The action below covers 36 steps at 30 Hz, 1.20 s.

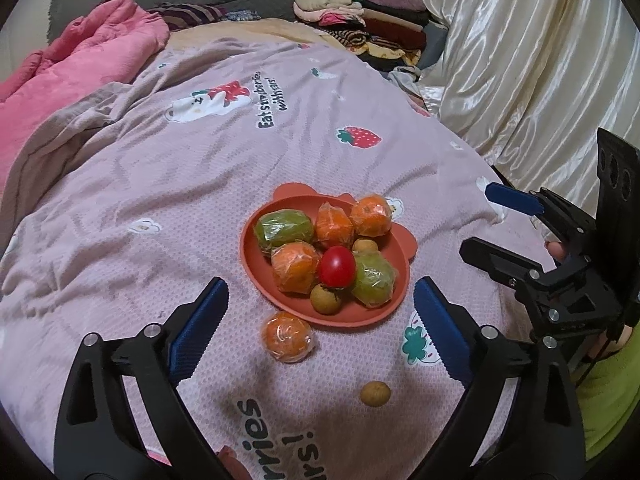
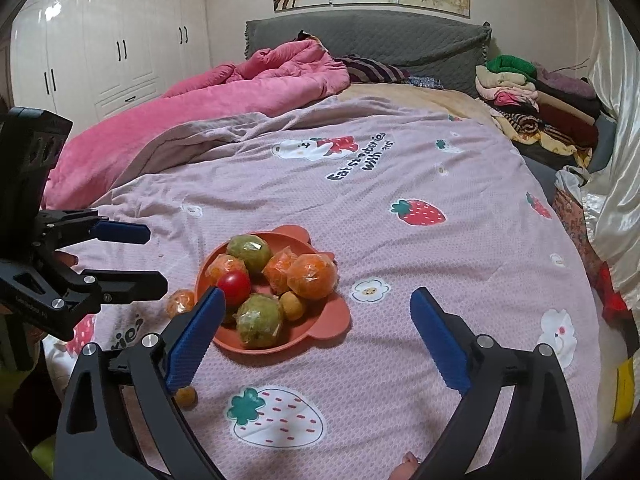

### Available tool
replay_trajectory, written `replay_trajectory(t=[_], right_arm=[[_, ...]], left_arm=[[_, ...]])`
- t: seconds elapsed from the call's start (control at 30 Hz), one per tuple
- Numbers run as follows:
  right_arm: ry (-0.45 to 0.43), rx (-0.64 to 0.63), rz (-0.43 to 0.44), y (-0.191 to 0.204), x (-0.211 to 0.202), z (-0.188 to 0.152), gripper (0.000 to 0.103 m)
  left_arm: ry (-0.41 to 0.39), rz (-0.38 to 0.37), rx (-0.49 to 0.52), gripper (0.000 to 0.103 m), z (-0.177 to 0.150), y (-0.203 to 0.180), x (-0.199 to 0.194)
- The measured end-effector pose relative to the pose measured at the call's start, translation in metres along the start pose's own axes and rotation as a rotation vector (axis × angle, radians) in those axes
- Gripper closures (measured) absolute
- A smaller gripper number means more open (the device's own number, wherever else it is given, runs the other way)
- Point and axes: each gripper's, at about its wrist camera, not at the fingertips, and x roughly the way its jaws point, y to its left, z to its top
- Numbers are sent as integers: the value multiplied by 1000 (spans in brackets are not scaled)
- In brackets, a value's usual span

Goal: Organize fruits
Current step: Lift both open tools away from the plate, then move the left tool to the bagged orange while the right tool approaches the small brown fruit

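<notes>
**Watching a crowded plate on a soft bed**

Looking from the left wrist, the left gripper [image 1: 320,328] hangs with its fingers spread wide and empty, straddling one wrapped orange [image 1: 286,336] lying on the blanket [image 1: 140,184] just beside the plate [image 1: 256,264]. A small brown fruit [image 1: 375,393] sits loose nearer the camera. On the plate I count three wrapped oranges, two wrapped green fruits, one tomato [image 1: 337,266] and two small brown fruits. The risk, I judge: slick wrapping may slip between the pads, and the heap is full — another orange could roll the tomato off.

From the right wrist, the right gripper [image 2: 316,334] is likewise spread and holding nothing, beside the plate [image 2: 332,320]. Pressing the soft bedding could tilt it — spilling fruit.
</notes>
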Motion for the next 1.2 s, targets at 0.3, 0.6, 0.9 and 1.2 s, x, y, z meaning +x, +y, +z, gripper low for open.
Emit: replay_trajectory(t=[0.3, 0.6, 0.9, 1.2], right_arm=[[-11, -15, 3, 9, -10, 1, 8], [-17, -25, -2, 18, -17, -2, 7], [-7, -36, 6, 30, -23, -8, 6], [13, -47, 29, 44, -25, -21, 6]], left_arm=[[-20, 13, -14, 10, -3, 4, -12], [-36, 32, -23, 10, -5, 8, -22], [-44, 48, -18, 10, -13, 7, -31], [-41, 77, -25, 10, -28, 15, -37]])
